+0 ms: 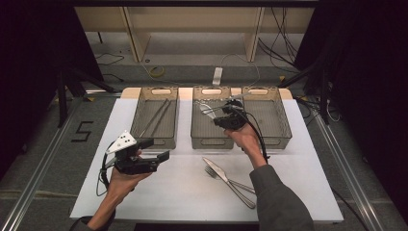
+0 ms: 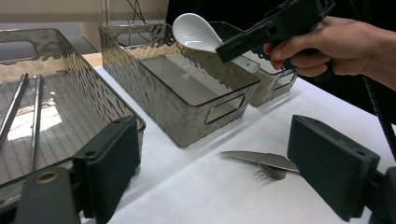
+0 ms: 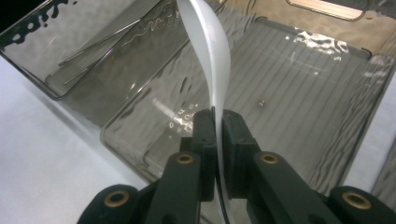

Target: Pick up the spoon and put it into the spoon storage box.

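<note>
The right gripper (image 3: 215,135) pinches a white spoon (image 3: 210,51) by its handle above the middle bin (image 2: 187,88); the left gripper (image 2: 212,172) hovers open near the table's (image 1: 159,192) left edge.

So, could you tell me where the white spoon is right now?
The white spoon is clamped by its handle in the right gripper, held in the air over the middle bin, with the bin holding the metal chopsticks to its left in the high view.

The high view looks forward and down over the whole counter (image 1: 159,192). The left gripper view sits low, facing toward 2 o'clock. The right gripper view hangs close above the middle bin (image 3: 299,88), which all three views share.
</note>
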Demonstrator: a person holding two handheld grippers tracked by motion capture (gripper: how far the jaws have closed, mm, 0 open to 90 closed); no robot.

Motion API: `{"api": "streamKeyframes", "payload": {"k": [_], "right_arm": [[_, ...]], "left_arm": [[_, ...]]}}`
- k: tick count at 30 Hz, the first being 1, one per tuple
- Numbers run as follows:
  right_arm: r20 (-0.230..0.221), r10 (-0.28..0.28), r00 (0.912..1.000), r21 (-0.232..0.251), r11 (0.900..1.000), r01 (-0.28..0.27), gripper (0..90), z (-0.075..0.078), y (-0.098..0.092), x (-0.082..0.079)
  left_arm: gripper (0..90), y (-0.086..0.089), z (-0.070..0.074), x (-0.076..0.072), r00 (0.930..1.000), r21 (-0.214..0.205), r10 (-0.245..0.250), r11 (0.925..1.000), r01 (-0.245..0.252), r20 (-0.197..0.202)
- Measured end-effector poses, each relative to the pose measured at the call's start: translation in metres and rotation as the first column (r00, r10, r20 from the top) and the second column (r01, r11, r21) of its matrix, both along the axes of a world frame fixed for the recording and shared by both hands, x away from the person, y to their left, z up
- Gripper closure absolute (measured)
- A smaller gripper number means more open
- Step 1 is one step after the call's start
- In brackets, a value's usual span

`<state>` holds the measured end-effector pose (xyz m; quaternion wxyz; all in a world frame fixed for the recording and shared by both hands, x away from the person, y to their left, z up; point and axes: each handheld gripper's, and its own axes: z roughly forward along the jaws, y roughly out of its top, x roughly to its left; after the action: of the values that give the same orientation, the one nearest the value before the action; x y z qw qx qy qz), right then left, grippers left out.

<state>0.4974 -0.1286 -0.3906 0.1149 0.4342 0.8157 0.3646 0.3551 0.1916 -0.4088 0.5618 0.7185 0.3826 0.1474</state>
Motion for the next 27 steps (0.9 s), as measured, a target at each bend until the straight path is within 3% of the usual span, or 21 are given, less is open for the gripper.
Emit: {"api": "streamKeyframes", "payload": {"k": [8, 27], "right_arm": [[-0.030, -0.012, 0.9995, -0.006, 0.9999, 0.012, 85.6, -0.005, 0.007, 0.011], [-0.063, -0.010, 0.9980, -0.033, 0.9994, 0.008, 85.3, -0.020, 0.017, 0.017]], "left_arm": [[16.2, 0.000, 0.000, 0.000, 1.0000, -0.006, 0.007, 1.0000, -0.007, 0.001], [16.2, 0.000, 0.000, 0.000, 1.0000, -0.003, 0.007, 1.0000, -0.007, 0.000]]}}
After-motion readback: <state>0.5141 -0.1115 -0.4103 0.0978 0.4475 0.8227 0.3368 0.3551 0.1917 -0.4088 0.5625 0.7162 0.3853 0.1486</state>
